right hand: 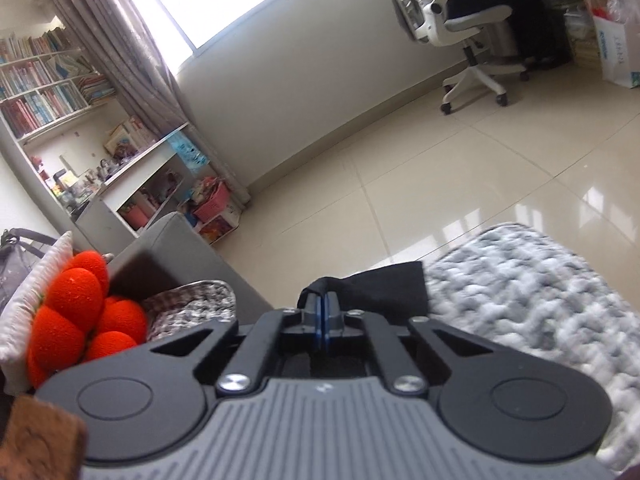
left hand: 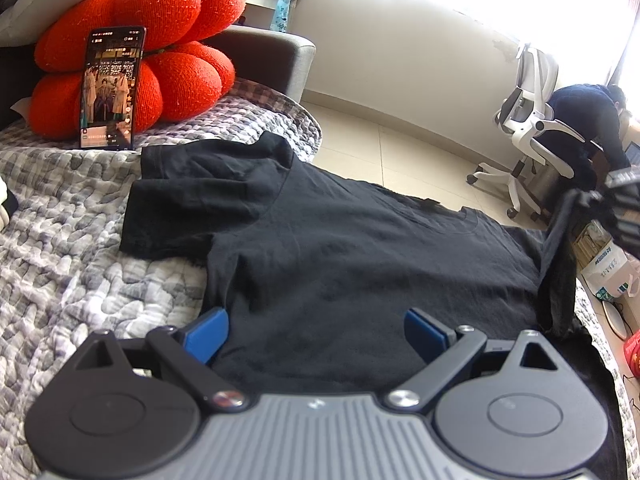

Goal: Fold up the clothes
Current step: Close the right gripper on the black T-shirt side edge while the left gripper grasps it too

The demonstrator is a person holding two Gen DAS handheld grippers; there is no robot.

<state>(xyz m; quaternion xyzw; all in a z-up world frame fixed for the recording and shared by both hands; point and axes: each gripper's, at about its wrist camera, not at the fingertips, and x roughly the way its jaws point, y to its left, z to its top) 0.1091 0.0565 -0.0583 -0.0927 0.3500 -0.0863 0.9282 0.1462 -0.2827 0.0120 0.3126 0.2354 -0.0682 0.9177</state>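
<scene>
We find the black cotton T-shirt (left hand: 340,240) spread on the grey quilted bed cover (left hand: 60,240); left gripper (left hand: 316,332) jaws released, right gripper (right hand: 324,308) jaws clenched on its fabric.

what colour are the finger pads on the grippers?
Blue pads on black linkages; clearest in the left wrist view, where the left gripper stands open.

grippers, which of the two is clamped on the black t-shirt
The right gripper: its blue fingers are pressed together on a pinched fold of the black t-shirt. The left gripper stands wide open over the shirt, gripping nothing.
</scene>
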